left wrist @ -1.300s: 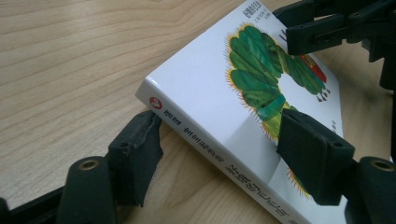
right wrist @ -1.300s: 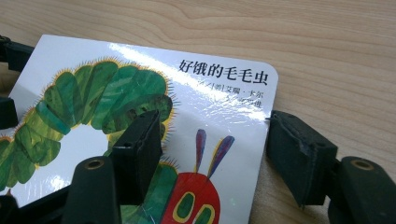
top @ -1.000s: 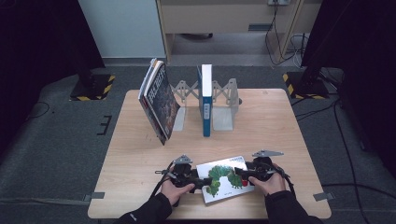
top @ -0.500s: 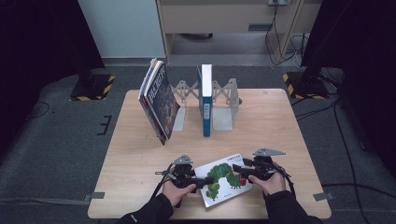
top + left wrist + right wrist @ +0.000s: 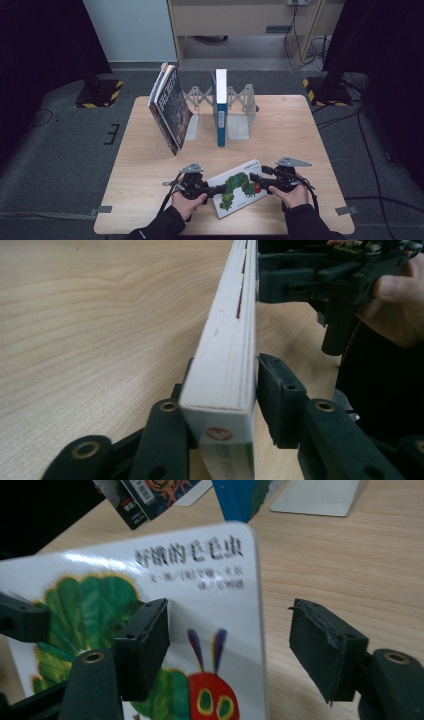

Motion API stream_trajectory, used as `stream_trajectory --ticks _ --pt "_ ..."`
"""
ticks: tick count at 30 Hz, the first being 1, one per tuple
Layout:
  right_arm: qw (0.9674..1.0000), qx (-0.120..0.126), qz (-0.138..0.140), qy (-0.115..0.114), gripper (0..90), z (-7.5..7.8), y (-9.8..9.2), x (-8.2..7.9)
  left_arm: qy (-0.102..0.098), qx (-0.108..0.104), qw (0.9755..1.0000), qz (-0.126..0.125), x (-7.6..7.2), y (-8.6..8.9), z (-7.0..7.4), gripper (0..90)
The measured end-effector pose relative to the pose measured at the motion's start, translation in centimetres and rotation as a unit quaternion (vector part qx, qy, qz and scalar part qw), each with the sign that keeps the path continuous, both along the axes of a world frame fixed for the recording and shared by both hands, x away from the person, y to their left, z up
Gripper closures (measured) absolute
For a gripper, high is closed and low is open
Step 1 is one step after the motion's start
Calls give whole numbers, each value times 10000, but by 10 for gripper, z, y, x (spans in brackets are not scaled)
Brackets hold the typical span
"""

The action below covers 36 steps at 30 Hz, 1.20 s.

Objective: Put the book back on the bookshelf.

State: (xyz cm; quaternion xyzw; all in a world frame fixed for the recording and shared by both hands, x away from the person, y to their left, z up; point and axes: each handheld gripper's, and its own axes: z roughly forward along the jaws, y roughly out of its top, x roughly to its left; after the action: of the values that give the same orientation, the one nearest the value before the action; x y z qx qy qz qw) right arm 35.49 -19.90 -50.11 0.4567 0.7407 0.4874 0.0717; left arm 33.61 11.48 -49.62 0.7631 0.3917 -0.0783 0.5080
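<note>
A white picture book (image 5: 239,187) with a green caterpillar on its cover lies tilted near the table's front edge, between both hands. My left gripper (image 5: 214,190) holds its left edge. In the left gripper view the jaws (image 5: 227,371) have just been closing, and both pads now press the book's thick white edge (image 5: 227,340). My right gripper (image 5: 260,181) sits at the book's right side. Its jaws (image 5: 227,615) have just been opening and stand wide, one pad over the cover (image 5: 210,580), the other clear of it above the bare wood.
Two dark books (image 5: 170,107) lean at the back left of the wooden table (image 5: 145,170). A blue book (image 5: 220,107) stands upright between folding metal bookends (image 5: 241,117). The right gripper (image 5: 320,275) shows beyond the book's edge.
The left jaws have closed onto the book's left edge and raised it slightly, so the book now tilts. The right jaws have spread wider.
</note>
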Motion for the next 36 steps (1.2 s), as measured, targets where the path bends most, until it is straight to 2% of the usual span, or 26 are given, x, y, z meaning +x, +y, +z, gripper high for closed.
stream_trajectory --ticks 5,9,14,18,20,23,26,30,36 --pt "9993 -327 -125 -99 274 -2 -6 2 -140 -48 9999 50 -2 0 9 743" --pt "9976 -653 -178 -155 252 -4 -11 5 -234 13 9997 97 -2 1 14 745" --pt "9954 -878 -343 -140 229 -6 -18 7 -310 -3 9993 214 1 5 23 747" --pt "9911 -1221 -511 -128 207 -9 -27 10 -347 11 9987 364 4 10 30 748" --pt "9881 -1423 -582 -85 186 -11 -33 12 -416 69 9981 441 6 13 35 748" --pt "9827 -1717 -685 62 169 -15 -41 14 -479 19 9974 546 8 17 40 748" --pt "9791 -1867 -788 161 157 -19 -47 16 -564 -9 9965 617 11 20 47 748" --pt "9758 -2014 -810 259 150 -23 -52 18 -624 -40 9955 713 13 22 53 748" --pt "9753 -2034 -783 355 141 -26 -53 18 -767 -14 9935 846 16 27 64 748"
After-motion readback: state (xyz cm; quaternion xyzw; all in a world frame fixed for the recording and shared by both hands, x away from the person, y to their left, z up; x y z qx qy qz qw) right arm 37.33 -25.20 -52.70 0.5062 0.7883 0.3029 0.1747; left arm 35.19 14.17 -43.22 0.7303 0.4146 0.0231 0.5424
